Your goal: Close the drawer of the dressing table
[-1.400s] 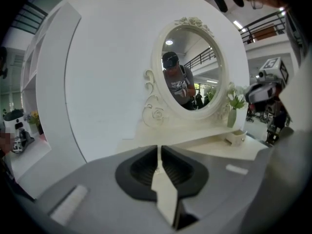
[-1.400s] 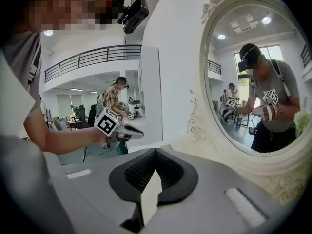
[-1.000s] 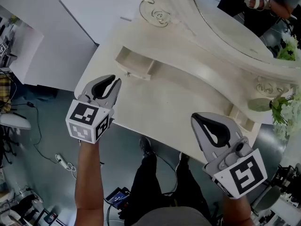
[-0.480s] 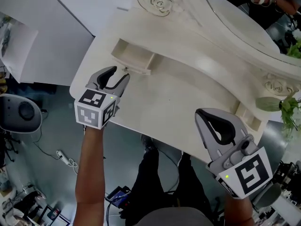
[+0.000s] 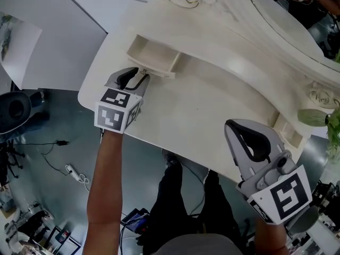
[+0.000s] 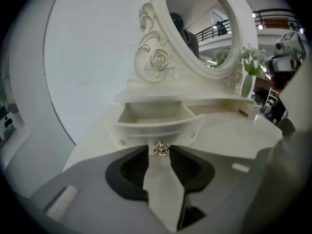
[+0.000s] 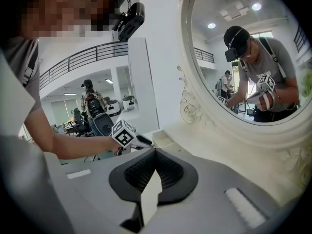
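Open drawer (image 5: 154, 57), front crosswise, knob (image 6: 161, 149) between closing jaws of left gripper (image 5: 139, 75); right gripper (image 5: 232, 126) jaws together.

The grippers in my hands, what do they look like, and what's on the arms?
Both the left gripper and the right gripper have light grey plastic bodies with black ribbed pads inside curved jaws. Each carries a white cube printed with black square markers. No cables show. The forearms are bare of sleeves.

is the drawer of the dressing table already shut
No, the drawer stands pulled out from the dressing table, with its inside open to view in the left gripper view.
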